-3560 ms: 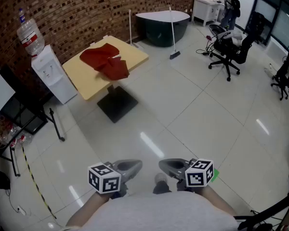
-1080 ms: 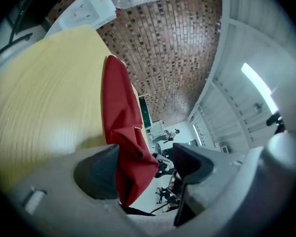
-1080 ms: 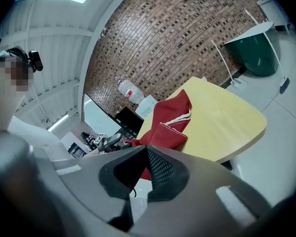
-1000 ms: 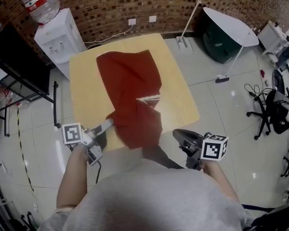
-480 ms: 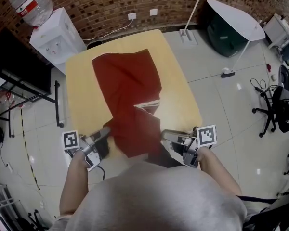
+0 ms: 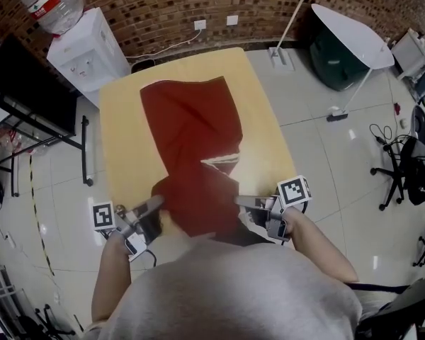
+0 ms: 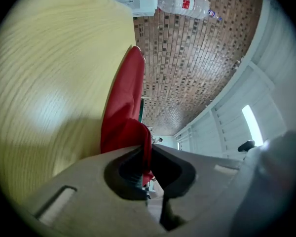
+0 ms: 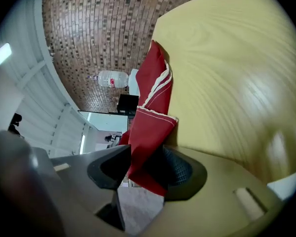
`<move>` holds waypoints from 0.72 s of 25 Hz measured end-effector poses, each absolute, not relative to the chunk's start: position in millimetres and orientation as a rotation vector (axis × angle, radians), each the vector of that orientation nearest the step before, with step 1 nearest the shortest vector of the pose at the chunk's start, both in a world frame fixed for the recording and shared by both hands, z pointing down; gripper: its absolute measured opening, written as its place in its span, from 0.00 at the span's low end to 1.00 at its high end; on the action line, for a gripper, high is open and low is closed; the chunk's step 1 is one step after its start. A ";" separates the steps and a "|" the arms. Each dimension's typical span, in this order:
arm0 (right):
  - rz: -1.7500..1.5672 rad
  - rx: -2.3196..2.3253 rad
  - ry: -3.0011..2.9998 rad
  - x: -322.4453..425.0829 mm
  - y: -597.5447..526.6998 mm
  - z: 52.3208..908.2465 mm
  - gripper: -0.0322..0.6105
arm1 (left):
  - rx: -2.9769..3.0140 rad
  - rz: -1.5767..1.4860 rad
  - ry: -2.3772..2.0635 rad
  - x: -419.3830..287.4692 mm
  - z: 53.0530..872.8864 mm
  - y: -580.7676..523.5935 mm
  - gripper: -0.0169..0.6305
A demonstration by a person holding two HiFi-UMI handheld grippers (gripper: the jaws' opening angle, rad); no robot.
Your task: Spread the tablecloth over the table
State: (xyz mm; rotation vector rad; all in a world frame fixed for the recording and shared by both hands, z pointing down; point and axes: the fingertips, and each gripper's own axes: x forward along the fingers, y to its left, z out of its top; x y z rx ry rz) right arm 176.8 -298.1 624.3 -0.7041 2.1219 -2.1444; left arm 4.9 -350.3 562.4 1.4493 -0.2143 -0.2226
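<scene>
Two grippers are seen at the red tablecloth [image 6: 191, 133]: left gripper [image 6: 156, 203] clamped on it, right gripper [image 6: 240, 202] with jaws opening around it.

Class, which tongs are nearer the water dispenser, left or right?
Left. The left tongs, shut on the red tablecloth, are at the table's near edge on the water dispenser's side; the right tongs, opening with cloth between them, are farther across.

- Head view: bright, even indoor light; white glare spots on glossy floor [image 6: 326, 176]; straight lines bow toward edges.
- Both gripper views: heavy fisheye, black corners, jaw bodies soft close up.
- Left gripper view: pale sheen and a soft shadow on table [image 7: 44, 83]; ceiling lamp [image 7: 251, 125] blown out.
</scene>
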 end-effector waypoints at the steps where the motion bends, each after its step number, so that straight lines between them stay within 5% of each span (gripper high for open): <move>1: -2.168 -0.712 2.094 176.2 -299.4 626.1 0.36 | 1.453 -0.236 -0.207 3.8 560.8 -348.7 0.04; 8: -2.216 -0.771 2.007 176.1 -317.0 638.8 0.31 | 1.457 -0.279 -0.199 0.1 558.4 -347.9 0.04; 11: -2.226 -0.808 2.002 174.2 -319.9 639.6 0.23 | 1.492 -0.292 -0.193 -0.2 554.8 -348.0 0.04; 13: -2.217 -0.847 2.007 174.0 -321.5 638.4 0.07 | 1.523 -0.303 -0.195 -0.8 552.3 -348.2 0.04; 18: -2.140 -0.884 2.086 177.0 -325.9 622.6 0.06 | 1.581 -0.324 -0.239 -0.2 546.6 -352.0 0.04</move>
